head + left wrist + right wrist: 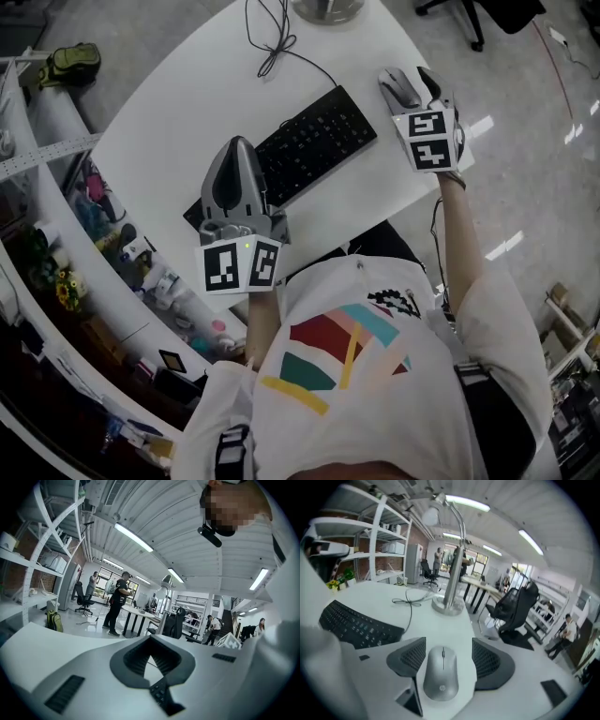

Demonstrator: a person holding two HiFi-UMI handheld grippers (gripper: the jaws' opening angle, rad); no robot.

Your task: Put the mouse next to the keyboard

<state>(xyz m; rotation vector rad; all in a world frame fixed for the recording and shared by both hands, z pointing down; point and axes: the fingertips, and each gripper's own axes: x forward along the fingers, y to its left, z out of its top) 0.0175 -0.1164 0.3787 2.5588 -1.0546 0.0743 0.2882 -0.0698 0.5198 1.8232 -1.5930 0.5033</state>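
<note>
A grey mouse lies flat on the white table, to the right of the black keyboard and a short way from its right end. My right gripper is open, its jaws on either side of the mouse. The left pad sits almost against the mouse and there is a clear gap at the right pad. My left gripper hovers over the keyboard's near-left end, shut and empty, with its fingertips meeting.
A lamp's round metal base stands at the table's far edge, and a black cable runs from the keyboard towards it. Cluttered shelves line the left. The table's curved edge passes just right of the mouse.
</note>
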